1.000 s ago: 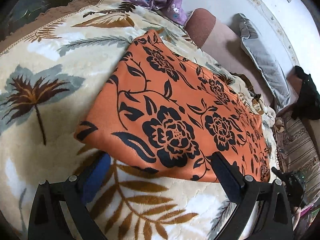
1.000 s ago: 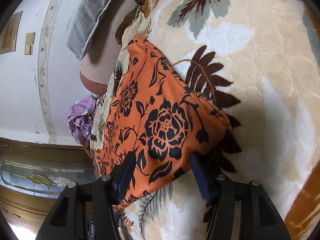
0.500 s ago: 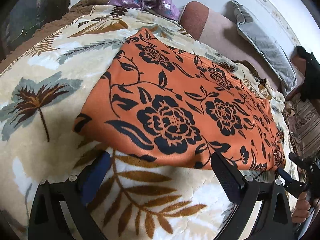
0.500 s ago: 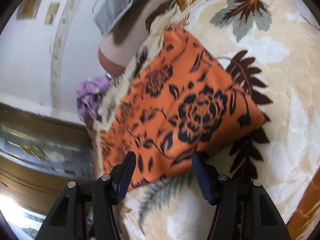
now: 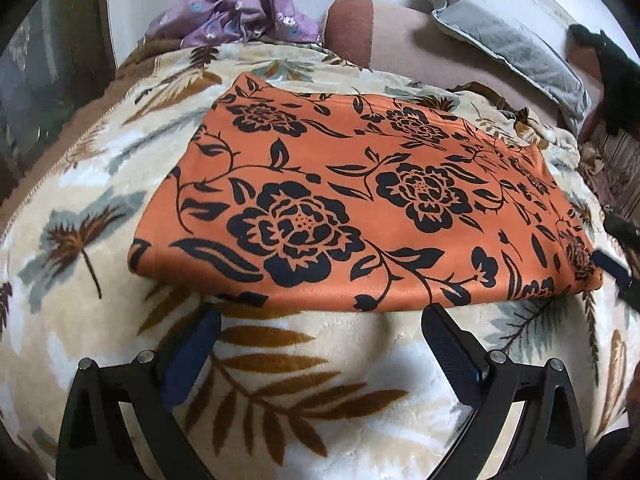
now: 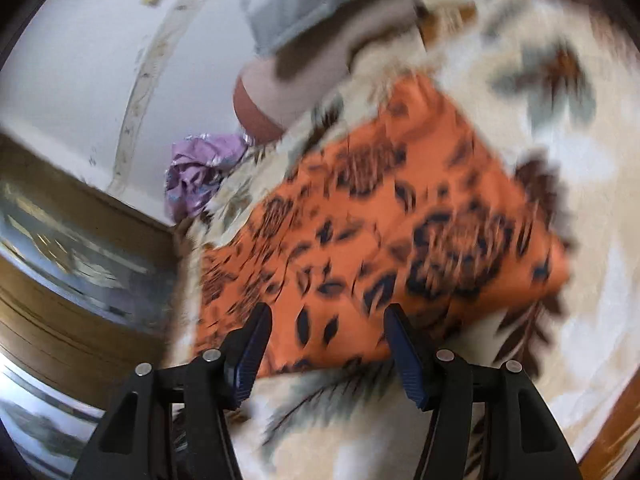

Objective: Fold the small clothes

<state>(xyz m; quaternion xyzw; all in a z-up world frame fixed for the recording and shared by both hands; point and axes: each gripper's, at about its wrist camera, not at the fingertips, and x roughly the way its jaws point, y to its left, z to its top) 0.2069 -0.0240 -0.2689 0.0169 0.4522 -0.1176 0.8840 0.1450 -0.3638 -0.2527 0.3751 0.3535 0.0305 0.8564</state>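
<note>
Orange floral garment [image 5: 360,208] lies flat on the leaf-print blanket [image 5: 312,380]. I see my left tool [image 5: 320,344] spread wide, empty; my right tool [image 6: 328,344], jaws just narrowing, grips nothing.

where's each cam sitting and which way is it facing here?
Left wrist: on the left gripper, angled down across the bed at the long near edge of the orange floral cloth; both its fingers show, spread, nothing between; the right gripper's tips peek in at far right.
Right wrist: on the right gripper, rolled and blurred, facing the cloth's short end; its fingers stand apart, cloth edge just ahead.
Shared: the cloth, leaf-print blanket, purple garment, grey pillow.
</note>
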